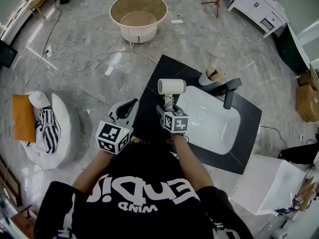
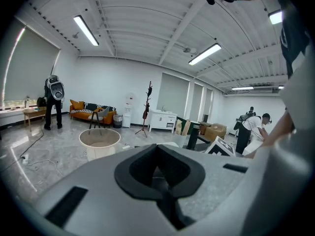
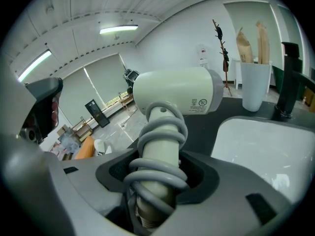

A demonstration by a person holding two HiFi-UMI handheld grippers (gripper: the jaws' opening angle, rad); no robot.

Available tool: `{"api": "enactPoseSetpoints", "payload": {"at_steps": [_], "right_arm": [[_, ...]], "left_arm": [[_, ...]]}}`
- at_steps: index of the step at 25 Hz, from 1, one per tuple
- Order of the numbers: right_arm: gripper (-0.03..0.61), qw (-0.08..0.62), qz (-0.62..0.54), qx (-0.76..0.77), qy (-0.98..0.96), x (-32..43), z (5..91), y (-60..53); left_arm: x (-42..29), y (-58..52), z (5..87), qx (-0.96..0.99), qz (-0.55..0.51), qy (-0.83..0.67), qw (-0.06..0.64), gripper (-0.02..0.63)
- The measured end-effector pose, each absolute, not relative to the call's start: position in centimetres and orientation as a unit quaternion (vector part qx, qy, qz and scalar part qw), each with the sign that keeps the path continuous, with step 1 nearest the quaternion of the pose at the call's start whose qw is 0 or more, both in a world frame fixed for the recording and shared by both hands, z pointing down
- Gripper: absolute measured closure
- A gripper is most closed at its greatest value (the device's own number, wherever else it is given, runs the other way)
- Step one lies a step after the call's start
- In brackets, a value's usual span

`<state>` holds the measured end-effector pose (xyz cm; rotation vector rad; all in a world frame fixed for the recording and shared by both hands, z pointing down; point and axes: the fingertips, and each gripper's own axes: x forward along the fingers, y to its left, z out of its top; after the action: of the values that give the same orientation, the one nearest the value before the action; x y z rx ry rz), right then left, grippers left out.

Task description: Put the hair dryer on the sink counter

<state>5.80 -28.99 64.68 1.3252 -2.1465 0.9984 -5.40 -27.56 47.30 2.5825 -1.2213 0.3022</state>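
Now the right gripper (image 1: 168,103) clamps the hair dryer (image 1: 172,86) by its cord-wrapped handle, mid-frame above the sink counter (image 1: 177,68). It looks not yet set down. The left gripper (image 1: 128,106) is pinched together, empty.

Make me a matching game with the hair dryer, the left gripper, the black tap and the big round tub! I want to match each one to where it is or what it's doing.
Things:
1. hair dryer
2. left gripper
3. tap
4. round tub

Places and states:
A. stands on the floor
B. black, standing by the sink
C. held by its handle in the right gripper
D. empty, jaws together

Right pairs: 1-C, 2-D, 3-B, 4-A.
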Motion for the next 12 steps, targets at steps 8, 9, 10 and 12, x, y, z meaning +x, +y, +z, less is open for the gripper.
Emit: {"api": "enactPoseSetpoints", "payload": {"at_steps": [8, 9, 10, 12], "right_arm": [[0.328, 0.226, 0.387, 0.47, -0.76, 5.5, 65.9, -29.5], [0.328, 0.23, 0.389, 0.468, -0.759, 5.5, 66.0, -29.5], [0.328, 0.235, 0.391, 0.466, -0.758, 5.5, 66.2, -29.4], [0.327, 0.244, 0.396, 0.466, -0.753, 5.7, 66.5, -29.3]], "left_arm": [[-5.1, -27.6, 47.4, 0.89, 0.103, -0.422, 0.138, 0.606], [-5.0, -27.6, 47.4, 0.89, 0.103, -0.421, 0.139, 0.606], [-4.9, -27.6, 47.4, 0.89, 0.103, -0.421, 0.139, 0.606], [-4.8, -27.5, 47.4, 0.89, 0.103, -0.421, 0.14, 0.606]]}}
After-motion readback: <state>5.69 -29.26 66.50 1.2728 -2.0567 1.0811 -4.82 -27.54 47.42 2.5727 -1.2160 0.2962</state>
